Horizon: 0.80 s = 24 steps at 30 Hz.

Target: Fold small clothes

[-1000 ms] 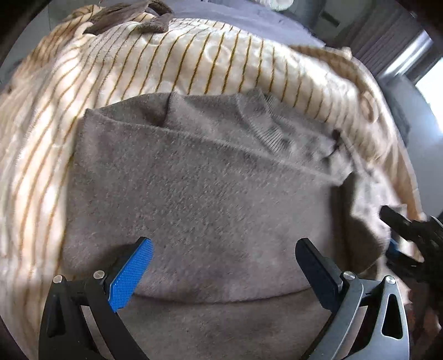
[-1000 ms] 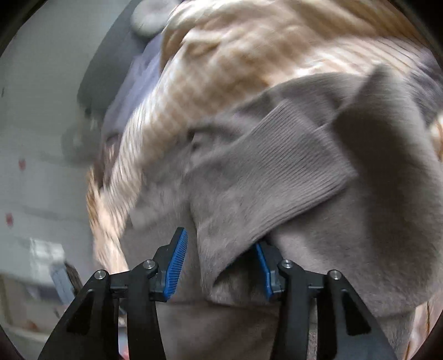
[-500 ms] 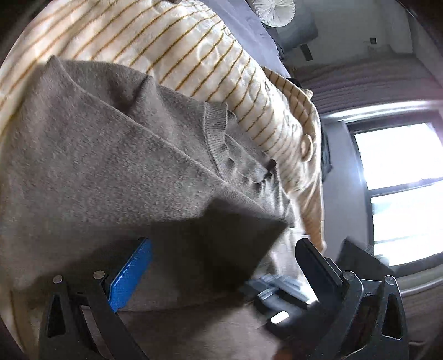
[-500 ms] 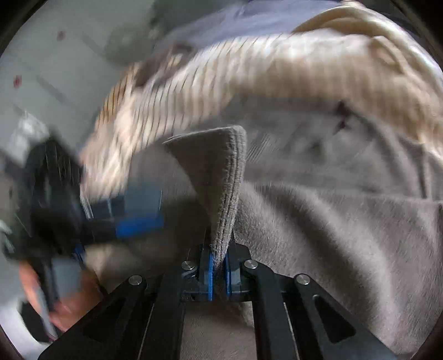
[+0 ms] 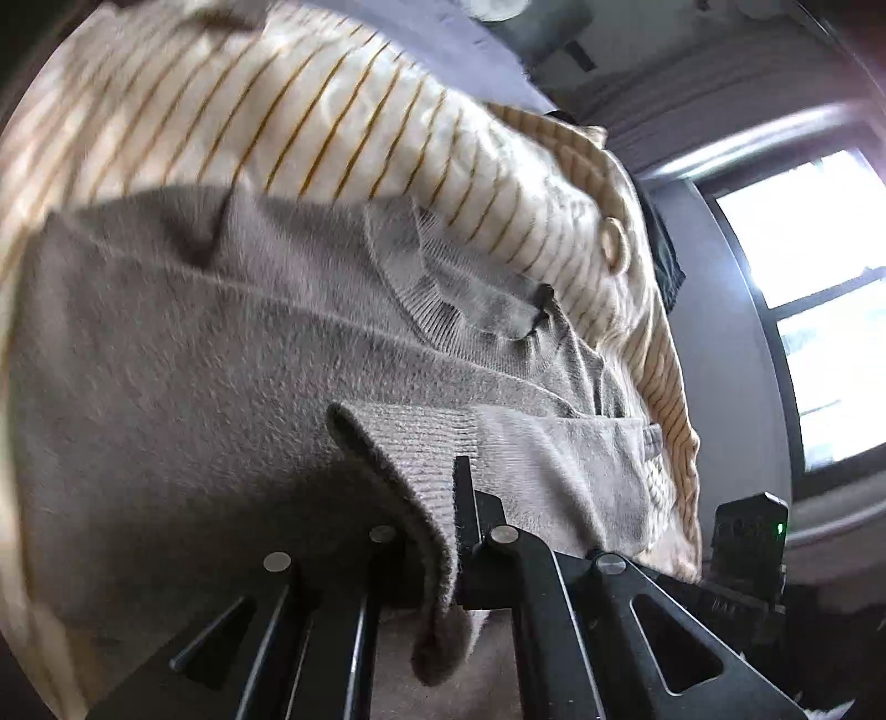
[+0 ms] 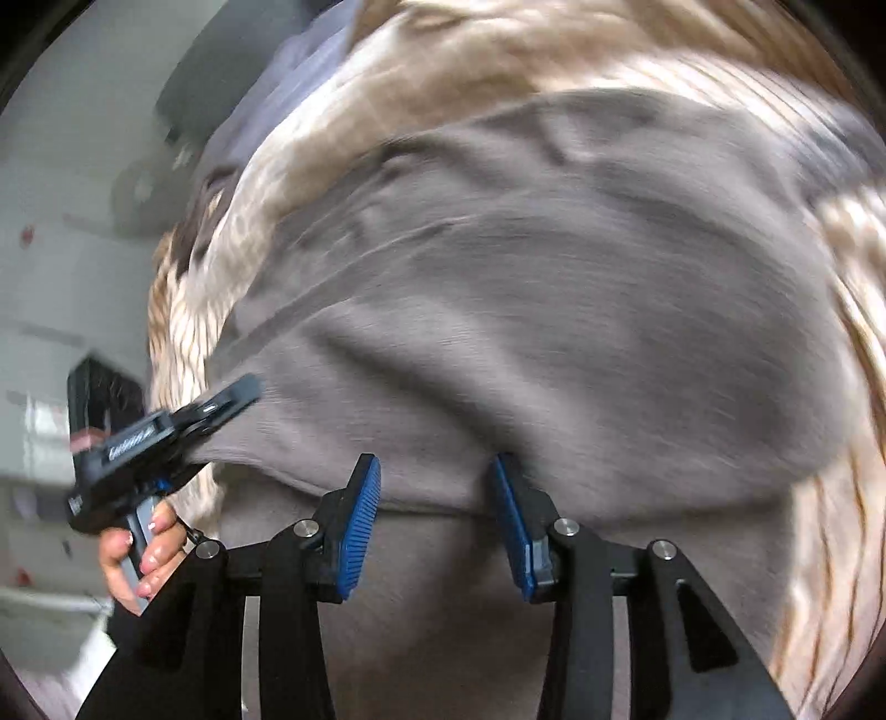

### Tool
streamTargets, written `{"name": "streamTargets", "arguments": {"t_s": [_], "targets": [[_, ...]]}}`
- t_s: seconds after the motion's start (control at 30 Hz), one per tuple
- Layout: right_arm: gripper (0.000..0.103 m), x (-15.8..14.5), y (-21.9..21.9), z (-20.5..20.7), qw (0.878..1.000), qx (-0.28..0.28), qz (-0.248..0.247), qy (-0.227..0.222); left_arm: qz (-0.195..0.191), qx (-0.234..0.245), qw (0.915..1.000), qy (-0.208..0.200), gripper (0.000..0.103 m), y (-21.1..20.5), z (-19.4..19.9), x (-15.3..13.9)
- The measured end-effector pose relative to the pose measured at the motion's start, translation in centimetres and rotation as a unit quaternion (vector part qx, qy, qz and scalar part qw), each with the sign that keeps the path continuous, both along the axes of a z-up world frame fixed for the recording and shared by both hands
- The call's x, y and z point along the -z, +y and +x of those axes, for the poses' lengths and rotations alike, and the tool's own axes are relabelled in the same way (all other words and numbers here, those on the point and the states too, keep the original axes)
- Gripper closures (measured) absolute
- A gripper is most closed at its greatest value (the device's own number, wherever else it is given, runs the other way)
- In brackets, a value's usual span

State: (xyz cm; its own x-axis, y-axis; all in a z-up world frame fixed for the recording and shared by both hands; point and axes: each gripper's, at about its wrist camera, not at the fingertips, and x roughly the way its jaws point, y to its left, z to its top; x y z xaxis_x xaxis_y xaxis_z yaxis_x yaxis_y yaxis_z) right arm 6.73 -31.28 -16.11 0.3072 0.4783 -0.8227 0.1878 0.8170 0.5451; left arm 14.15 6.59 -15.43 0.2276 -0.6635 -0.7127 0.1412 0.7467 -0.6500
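Observation:
A grey-brown knit sweater lies spread on a cream blanket with ochre stripes. My left gripper is shut on the sweater's ribbed cuff, which stands up folded between its fingers. In the right wrist view the same left gripper pinches the sweater's edge at the left, with a hand on its handle. My right gripper hovers over the sweater near a folded edge. Its jaws are opening, and the blue pads press on nothing.
The striped blanket covers a bed with grey-blue bedding at the far end. A bright window is at the right, with a black device with a green light below it. White wall and shelving show at the left.
My right gripper, shut on the cuff half a second ago, has let it go and drawn back. My left gripper, wide open before, has shut on that cuff.

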Motion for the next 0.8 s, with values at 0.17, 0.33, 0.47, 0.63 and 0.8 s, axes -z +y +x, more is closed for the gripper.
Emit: {"name": "streamTargets", "arguments": {"t_s": [0.17, 0.33, 0.47, 0.63, 0.8], "targets": [[0.057, -1.1, -3.5, -2.1, 0.999, 0.043, -0.008, -0.012, 0.027, 0.000, 0.9991, 0.034, 0.098, 0.9, 0.2, 2.6], [0.054, -2.0, -7.8, -3.7, 0.993, 0.113, -0.022, -0.016, 0.034, 0.003, 0.9990, 0.027, 0.098, 0.8, 0.4, 2.4], [0.054, -0.1, -10.8, -5.1, 0.982, 0.174, 0.069, 0.025, 0.033, 0.006, 0.9992, 0.020, 0.098, 0.6, 0.7, 1.5], [0.054, 1.9, -12.0, -5.8, 0.968, 0.199, 0.148, 0.026, 0.047, 0.018, 0.9987, 0.009, 0.098, 0.0, 1.1, 0.6], [0.097, 0.1, -12.3, -3.5, 0.978, 0.185, 0.087, -0.031, 0.051, 0.028, 0.9982, -0.012, 0.098, -0.1, 1.0, -0.6]]}}
